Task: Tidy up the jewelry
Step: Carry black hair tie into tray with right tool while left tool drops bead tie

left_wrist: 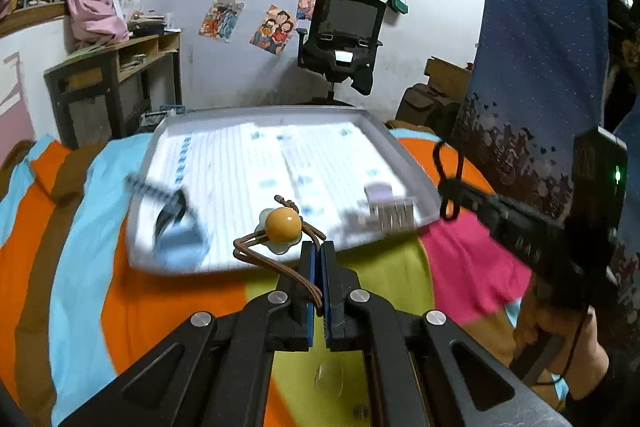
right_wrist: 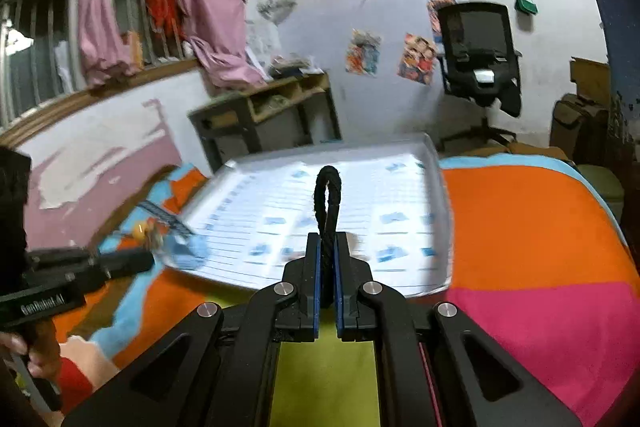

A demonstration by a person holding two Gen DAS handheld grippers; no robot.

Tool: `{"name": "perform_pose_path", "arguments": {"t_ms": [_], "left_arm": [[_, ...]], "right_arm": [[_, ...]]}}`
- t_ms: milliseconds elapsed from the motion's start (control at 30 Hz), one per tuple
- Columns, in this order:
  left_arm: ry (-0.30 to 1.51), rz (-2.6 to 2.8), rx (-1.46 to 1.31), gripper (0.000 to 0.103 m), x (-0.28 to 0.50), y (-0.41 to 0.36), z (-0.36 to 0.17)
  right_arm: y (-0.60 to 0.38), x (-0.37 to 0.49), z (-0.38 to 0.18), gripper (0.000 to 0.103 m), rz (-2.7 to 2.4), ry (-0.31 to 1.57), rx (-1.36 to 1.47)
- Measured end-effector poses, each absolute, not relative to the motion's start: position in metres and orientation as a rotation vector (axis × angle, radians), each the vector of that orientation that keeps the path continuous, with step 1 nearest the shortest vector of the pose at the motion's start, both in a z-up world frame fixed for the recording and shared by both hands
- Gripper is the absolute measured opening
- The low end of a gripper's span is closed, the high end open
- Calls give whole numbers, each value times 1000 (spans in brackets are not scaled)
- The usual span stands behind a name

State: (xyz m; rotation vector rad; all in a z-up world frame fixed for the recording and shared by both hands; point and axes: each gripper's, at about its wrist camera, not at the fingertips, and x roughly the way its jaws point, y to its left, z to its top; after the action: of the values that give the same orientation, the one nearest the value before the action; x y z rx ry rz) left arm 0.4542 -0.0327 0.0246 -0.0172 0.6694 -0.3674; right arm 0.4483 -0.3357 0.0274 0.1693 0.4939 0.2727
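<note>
On my left wrist view, my left gripper [left_wrist: 319,259] is clamped on a brown cord hair tie [left_wrist: 256,247] with a fried-egg charm [left_wrist: 280,227], held just short of the tray [left_wrist: 416,171]. A few blurred pieces already lie inside.

On my right wrist view, my right gripper [right_wrist: 327,247] pinches a black braided hair tie [right_wrist: 328,195] above the tray's near edge. I judge both still need placing.

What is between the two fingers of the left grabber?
In the left wrist view, the left gripper is shut on a brown cord. The cord runs forward to a fried-egg charm hanging over the tray's near edge.
</note>
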Motion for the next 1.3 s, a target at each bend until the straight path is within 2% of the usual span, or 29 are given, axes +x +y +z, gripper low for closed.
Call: {"name": "perform_pose_path", "arguments": {"t_ms": [267,467,600,667,800,833,900,967,1033,1100,1233,1300], "left_arm": [[750,-348,-79,3,516,-65,-10],[820,-304,-65,4,528,-71,-29],[831,-261,-48,5,527,-69,-31],[840,-242,-50,9,525,-67,-32],[832,-221,-60,42,519,-63,-27],[820,-217,-64,53,517,-61,-25],[790,-207,-77,66,510,-57,-17],[762,-197,-91,69,504,-54,-9],[745,-188,-103,75,497,-51,-1],[713,-172,-105,81,487,-50,8],[619,-136,-109,94,456,-49,31],[563,-119,-129,98,437,-46,43]], "right_arm": [[-350,485,-3,6,229,595,184],[-351,490,-12,6,220,616,188],[-354,488,-15,10,212,621,192],[-357,488,-15,13,209,623,190],[-361,486,-14,29,205,619,196],[-361,484,-14,30,205,617,198],[-362,482,-11,32,202,614,194],[-364,480,-8,32,195,604,189],[-366,475,-2,36,186,588,190],[-368,464,8,49,173,549,191],[-371,435,31,61,162,466,172],[-375,414,45,72,162,414,172]]}}
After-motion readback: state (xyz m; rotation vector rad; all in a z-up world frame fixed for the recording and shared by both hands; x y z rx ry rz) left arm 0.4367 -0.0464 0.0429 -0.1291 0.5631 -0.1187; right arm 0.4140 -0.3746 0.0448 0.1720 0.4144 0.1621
